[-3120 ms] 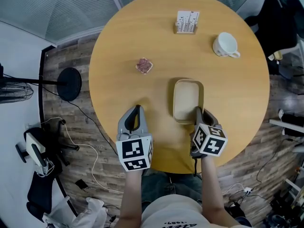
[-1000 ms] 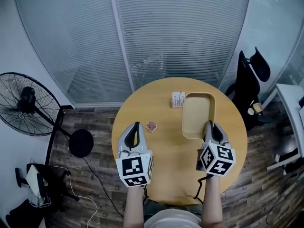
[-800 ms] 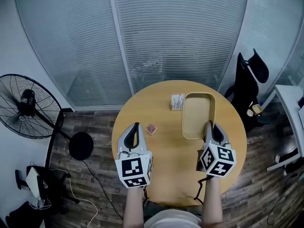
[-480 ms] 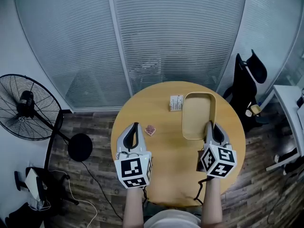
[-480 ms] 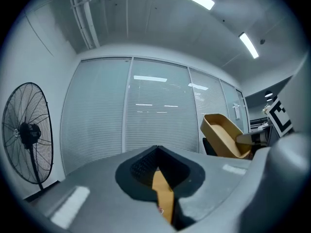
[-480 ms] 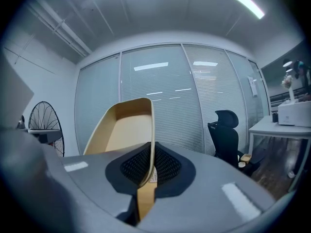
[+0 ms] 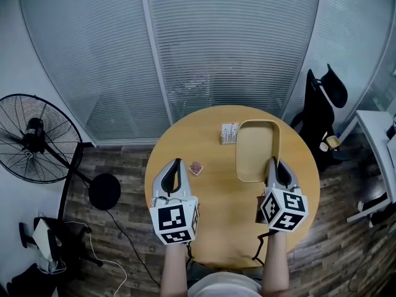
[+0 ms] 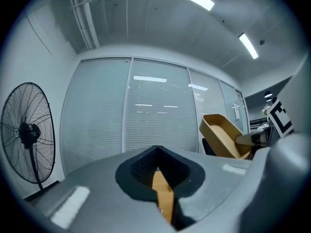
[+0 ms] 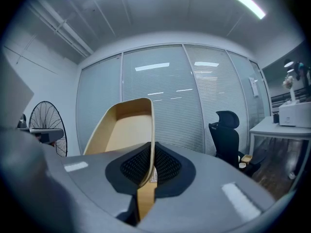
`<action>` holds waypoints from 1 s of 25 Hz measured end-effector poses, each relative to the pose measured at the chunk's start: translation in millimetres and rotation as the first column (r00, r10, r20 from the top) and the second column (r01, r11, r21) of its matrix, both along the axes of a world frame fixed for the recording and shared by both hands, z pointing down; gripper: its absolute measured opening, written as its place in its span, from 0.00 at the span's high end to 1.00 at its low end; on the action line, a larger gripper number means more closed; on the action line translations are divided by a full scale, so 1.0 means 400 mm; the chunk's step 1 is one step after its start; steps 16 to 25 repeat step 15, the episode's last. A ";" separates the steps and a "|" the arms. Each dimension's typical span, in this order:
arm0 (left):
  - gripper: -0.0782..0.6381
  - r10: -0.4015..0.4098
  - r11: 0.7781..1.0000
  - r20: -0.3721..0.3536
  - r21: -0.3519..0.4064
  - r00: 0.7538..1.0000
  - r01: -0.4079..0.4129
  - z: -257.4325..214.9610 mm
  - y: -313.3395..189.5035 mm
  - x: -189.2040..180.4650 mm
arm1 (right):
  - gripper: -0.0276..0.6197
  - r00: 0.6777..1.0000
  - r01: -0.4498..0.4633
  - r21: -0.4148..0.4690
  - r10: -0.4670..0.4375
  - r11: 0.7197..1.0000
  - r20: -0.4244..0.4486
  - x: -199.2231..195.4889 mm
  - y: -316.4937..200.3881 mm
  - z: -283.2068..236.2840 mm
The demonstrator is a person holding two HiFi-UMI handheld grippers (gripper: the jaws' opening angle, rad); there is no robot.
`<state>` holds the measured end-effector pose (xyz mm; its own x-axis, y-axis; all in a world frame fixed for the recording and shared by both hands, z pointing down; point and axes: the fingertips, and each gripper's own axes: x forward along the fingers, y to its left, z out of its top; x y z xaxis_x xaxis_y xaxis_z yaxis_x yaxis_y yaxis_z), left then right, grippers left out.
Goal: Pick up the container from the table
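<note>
Seen from above, a person stands at a round wooden table (image 7: 210,197) holding a gripper in each hand. The right gripper (image 7: 271,163), lower right of centre, pinches the near wall of a tan rectangular container (image 7: 257,144). The container is held clear of the table, stretching away from the jaws toward the upper right of the tabletop. In the right gripper view the container (image 9: 127,127) rises tilted from the middle of the frame, one thin wall clamped between the dark pads (image 9: 163,166). The left gripper (image 7: 178,164), lower left of centre, has its jaws pressed together with nothing between them. Its own view shows the container (image 8: 221,136) at the right edge. A card stand (image 7: 229,132) and a small pink thing (image 7: 196,168) lie on the table. A fan (image 7: 34,138) stands at far left, a black chair (image 7: 323,101) at right.
</note>
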<state>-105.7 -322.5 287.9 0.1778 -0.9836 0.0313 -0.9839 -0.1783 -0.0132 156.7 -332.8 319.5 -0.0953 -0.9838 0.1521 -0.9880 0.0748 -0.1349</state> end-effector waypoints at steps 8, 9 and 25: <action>0.89 0.001 1.000 0.004 0.004 1.000 -0.001 -0.004 0.009 0.007 | 0.90 1.000 0.002 0.001 -0.002 1.000 0.004 0.007 0.007 -0.001; 0.89 0.001 1.000 0.005 0.005 1.000 -0.001 -0.004 0.009 0.006 | 0.90 1.000 0.002 0.001 -0.002 1.000 0.005 0.007 0.007 -0.001; 0.89 0.001 1.000 0.007 0.014 1.000 -0.002 -0.010 0.003 0.004 | 0.90 1.000 0.002 0.005 -0.002 1.000 0.000 0.006 0.002 -0.007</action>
